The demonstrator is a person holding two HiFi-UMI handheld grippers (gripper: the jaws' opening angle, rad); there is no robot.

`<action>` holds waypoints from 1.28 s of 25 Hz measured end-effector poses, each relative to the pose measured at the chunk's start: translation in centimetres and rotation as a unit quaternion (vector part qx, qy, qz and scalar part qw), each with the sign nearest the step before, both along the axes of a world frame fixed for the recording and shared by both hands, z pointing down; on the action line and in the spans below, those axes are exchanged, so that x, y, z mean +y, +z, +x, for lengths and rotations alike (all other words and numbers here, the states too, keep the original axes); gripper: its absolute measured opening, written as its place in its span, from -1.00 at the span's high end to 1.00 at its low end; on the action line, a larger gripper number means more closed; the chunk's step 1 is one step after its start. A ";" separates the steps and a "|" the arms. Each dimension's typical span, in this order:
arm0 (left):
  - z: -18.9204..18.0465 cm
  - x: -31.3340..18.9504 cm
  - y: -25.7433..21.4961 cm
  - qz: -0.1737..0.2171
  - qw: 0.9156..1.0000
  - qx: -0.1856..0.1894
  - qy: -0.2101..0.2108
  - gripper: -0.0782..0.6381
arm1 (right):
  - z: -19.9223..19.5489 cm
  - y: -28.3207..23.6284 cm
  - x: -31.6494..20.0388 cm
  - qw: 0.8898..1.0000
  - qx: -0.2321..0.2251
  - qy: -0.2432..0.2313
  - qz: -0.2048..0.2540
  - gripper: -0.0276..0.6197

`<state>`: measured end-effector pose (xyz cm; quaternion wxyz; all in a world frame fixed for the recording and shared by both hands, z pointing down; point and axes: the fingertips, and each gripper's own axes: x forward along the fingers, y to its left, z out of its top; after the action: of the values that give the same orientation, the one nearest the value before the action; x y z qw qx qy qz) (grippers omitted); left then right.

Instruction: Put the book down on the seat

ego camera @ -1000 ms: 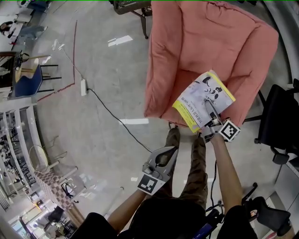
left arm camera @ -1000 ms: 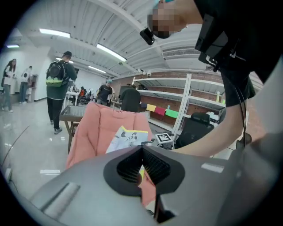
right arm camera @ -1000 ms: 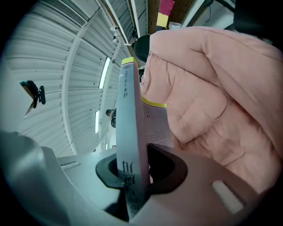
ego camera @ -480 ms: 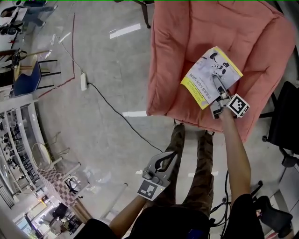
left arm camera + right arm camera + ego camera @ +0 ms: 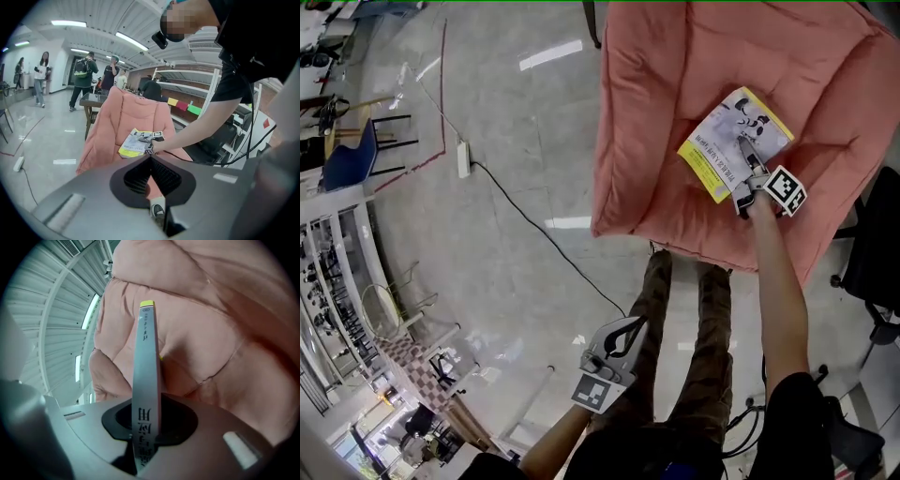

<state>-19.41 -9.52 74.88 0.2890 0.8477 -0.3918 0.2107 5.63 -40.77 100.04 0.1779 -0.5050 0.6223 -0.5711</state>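
- Grey left gripper (image 5: 626,330): jaws pressed together, empty, well short of the salmon-pink padded seat (image 5: 652,103).
- Right gripper (image 5: 750,161), the nearer one, is over the seat's front. Its jaws are closing, pinching the yellow-and-white paperback book (image 5: 724,141) by its near edge.
- The book's long axis runs from that gripper toward the seat's back, low over the cushion; contact unclear.

- book (image 5: 717,155): between the closing jaws of the right gripper (image 5: 748,157), extending ahead of it
- armchair seat (image 5: 666,197): beneath and beyond that gripper
- left gripper (image 5: 630,326): well behind, over the floor (image 5: 506,141)
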 end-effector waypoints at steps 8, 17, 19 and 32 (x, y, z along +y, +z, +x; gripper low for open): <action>2.1 1.5 2.1 -0.002 1.000 0.001 0.013 0.79 | 4.6 6.0 5.0 0.995 0.060 -0.012 -0.077 0.61; 6.2 -0.7 -1.5 0.017 0.999 0.013 0.030 0.79 | 5.8 4.4 9.1 0.978 0.116 -0.033 -0.168 0.29; 7.5 -1.2 -2.3 0.024 0.999 0.018 0.032 0.79 | 5.8 3.7 10.5 0.976 0.120 -0.042 -0.176 0.28; 13.0 -5.8 -8.3 0.107 0.993 0.034 0.040 0.79 | 4.6 -8.8 17.7 0.984 0.085 -0.134 -0.084 0.56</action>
<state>-6.39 -15.28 66.60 0.2011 0.8956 -0.3676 0.1496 10.27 -23.11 91.27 0.0035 -0.4771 0.6470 -0.5948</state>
